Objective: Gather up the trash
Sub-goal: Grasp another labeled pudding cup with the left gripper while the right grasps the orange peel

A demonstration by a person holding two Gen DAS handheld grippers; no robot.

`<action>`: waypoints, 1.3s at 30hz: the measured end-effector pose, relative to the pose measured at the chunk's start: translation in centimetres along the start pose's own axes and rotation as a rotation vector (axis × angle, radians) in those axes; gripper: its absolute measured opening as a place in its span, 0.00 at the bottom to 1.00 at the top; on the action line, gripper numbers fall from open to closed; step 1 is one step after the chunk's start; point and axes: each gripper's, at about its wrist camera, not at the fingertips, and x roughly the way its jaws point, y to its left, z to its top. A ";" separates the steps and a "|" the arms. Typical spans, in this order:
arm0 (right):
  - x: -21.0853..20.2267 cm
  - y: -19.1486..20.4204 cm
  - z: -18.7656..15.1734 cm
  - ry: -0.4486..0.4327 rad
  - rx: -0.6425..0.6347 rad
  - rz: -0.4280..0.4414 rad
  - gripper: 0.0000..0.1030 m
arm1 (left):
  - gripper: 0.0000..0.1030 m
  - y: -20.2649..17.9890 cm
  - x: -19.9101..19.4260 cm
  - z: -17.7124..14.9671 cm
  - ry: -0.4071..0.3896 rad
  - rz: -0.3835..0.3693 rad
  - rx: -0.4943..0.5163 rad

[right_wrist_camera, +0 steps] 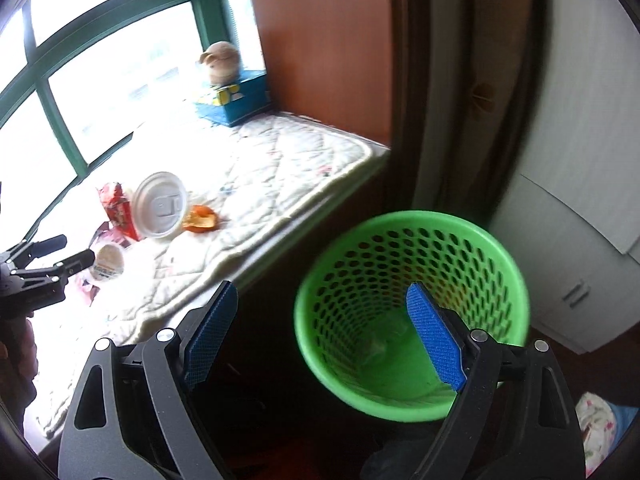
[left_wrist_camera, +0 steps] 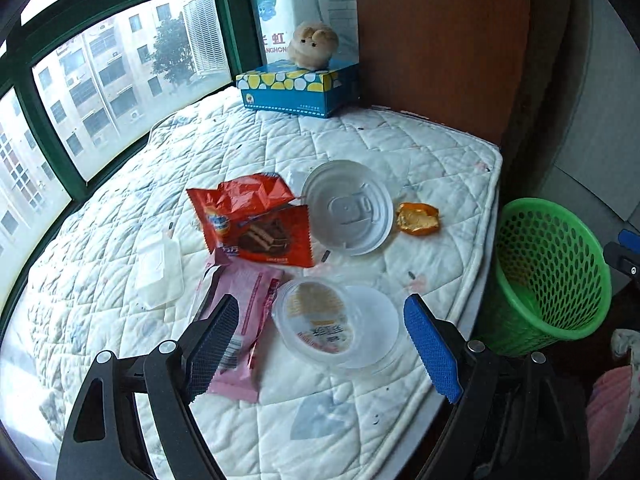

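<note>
My left tool [left_wrist_camera: 320,344] hovers over the quilted mattress [left_wrist_camera: 400,148] with its fingers spread wide and nothing between them. The clear plastic cup [left_wrist_camera: 320,322] with a printed label lies on its side directly in the gap ahead of the fingertips, below them. The pink wrapper [left_wrist_camera: 244,312] lies partly under the left finger; its lower part is covered by that finger. Farther ahead lie the red snack wrapper [left_wrist_camera: 256,220], the round white lid [left_wrist_camera: 348,208] and, just beside the lid, the orange foil scrap [left_wrist_camera: 418,219]. A clear box [left_wrist_camera: 158,270] sits to the left of the wrappers; its outline is faint against the mattress.

My right tool [right_wrist_camera: 320,332] is also spread apart and holds nothing. It hangs off the mattress edge, with its right finger over the mouth of the green mesh basket [right_wrist_camera: 480,248]. The basket stands on the floor beside the mattress. Something pale lies at its bottom, too blurred to identify.

In the right wrist view the window glare washes out the trash pile, and the left tool appears small at the left edge.

A tissue box [left_wrist_camera: 296,90] with a plush toy [left_wrist_camera: 314,44] on top sits at the far end.
</note>
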 end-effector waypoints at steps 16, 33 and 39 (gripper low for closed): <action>4.0 5.6 1.8 0.056 -0.093 0.091 0.84 | 0.80 1.4 3.2 -2.3 0.067 -0.034 0.010; 7.9 9.3 2.7 0.100 -0.204 0.122 0.83 | 0.66 1.1 4.1 -2.4 0.045 -0.080 0.039; 10.1 10.5 3.5 0.117 -0.243 0.138 0.83 | 0.47 1.6 4.4 -2.7 0.051 -0.123 0.019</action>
